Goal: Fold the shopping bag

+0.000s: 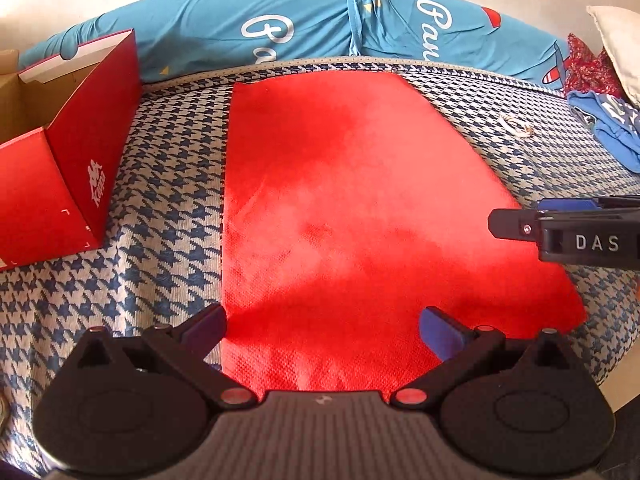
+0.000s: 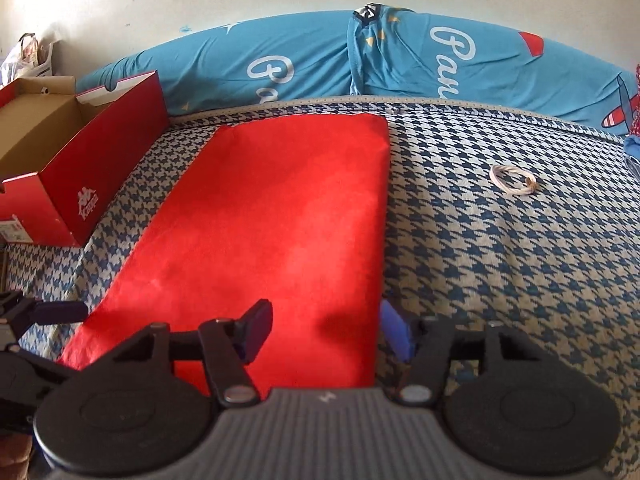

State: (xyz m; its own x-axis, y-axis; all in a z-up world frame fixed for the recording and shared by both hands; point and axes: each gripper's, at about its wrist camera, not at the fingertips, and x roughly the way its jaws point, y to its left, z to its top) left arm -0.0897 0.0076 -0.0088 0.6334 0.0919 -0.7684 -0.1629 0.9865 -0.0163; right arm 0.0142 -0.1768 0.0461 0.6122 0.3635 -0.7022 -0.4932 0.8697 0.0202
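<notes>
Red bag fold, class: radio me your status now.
Left gripper open, right gripper open, both empty. Red bag flat on bed. Red shoebox alongside, clear.

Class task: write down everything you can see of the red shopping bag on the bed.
The red shopping bag is a flat rectangle of thin, woven-looking fabric, lying spread out on the blue-and-white checked bed cover. No handles show. Its far edge lies near the blue pillow; a red shoe box stands apart on one side. Neither gripper holds it.
</notes>
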